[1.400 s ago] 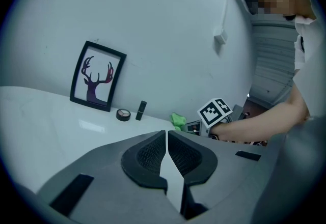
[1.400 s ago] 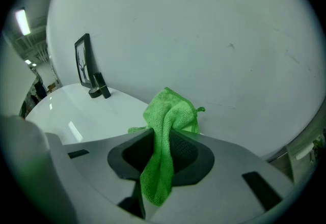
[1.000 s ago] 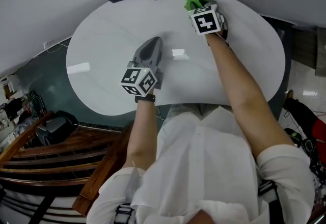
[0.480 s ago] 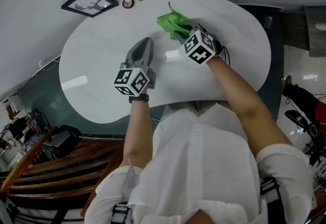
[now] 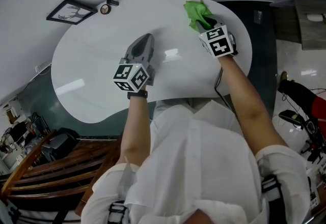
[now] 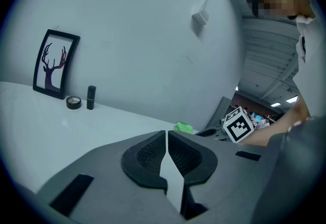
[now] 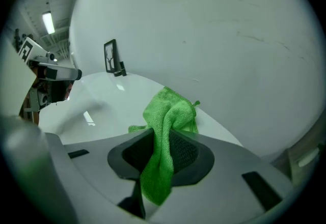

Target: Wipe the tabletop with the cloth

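Note:
A green cloth (image 5: 197, 12) lies bunched on the white oval tabletop (image 5: 102, 65) near its far right rim. My right gripper (image 5: 204, 23) is shut on the green cloth (image 7: 164, 136), which hangs between its jaws and spreads onto the table ahead. My left gripper (image 5: 144, 45) rests over the middle of the table, jaws shut with nothing between them (image 6: 167, 139). The cloth (image 6: 183, 128) shows small and far off in the left gripper view, beside the right gripper's marker cube (image 6: 238, 124).
A framed deer picture (image 5: 70, 10) leans on the wall at the table's far left. A small round compact (image 5: 104, 9) and a dark tube (image 5: 113, 2) stand next to it. Wooden stairs (image 5: 35, 167) lie lower left; the table's right edge (image 5: 250, 39) is close to my right gripper.
My right gripper has swept the cloth from the table's middle out to the far right rim. The left gripper has hardly moved.

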Action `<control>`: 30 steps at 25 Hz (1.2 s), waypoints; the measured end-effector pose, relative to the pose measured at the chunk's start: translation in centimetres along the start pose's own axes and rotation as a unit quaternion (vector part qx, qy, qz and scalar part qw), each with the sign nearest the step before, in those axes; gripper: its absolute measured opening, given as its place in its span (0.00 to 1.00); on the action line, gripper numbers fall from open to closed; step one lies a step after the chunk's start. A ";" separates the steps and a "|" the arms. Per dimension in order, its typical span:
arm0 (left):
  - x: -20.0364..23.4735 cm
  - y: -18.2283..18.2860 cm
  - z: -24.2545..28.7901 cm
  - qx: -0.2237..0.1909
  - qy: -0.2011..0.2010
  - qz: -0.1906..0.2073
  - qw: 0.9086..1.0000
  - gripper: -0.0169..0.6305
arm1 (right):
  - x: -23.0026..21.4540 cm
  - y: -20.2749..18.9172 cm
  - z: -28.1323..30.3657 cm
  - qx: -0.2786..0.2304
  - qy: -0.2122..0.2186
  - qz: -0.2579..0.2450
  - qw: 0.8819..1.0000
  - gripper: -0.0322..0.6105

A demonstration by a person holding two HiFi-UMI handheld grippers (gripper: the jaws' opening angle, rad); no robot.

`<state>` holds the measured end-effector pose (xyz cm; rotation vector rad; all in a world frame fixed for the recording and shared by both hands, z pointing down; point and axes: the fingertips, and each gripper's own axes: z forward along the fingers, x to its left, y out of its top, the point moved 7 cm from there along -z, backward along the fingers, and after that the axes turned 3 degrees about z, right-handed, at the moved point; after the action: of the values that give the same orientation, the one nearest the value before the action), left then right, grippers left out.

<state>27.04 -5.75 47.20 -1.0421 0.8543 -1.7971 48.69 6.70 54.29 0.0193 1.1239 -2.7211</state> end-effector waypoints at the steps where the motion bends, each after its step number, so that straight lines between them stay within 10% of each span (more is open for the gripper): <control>1: -0.7 0.0 0.3 0.000 -0.002 0.002 1.000 0.07 | -1.3 -0.8 -0.7 0.001 -0.013 0.010 1.000 0.18; 15: -3.8 -2.0 -3.9 0.007 -0.004 0.017 1.000 0.07 | -7.3 -13.2 -14.1 0.008 -0.170 0.141 0.975 0.18; 21: -4.1 -5.1 -8.7 0.004 0.005 0.004 1.000 0.07 | -2.7 -14.1 -14.0 0.007 -0.186 0.172 0.967 0.18; 30: -3.4 -9.1 -19.8 -0.007 0.031 -0.007 0.999 0.07 | 15.0 -8.6 -8.3 0.001 -0.087 0.069 0.994 0.18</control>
<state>7.09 3.47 45.75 -1.0086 0.8988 -1.8462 31.82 15.83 53.12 -0.1329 1.0306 -2.5457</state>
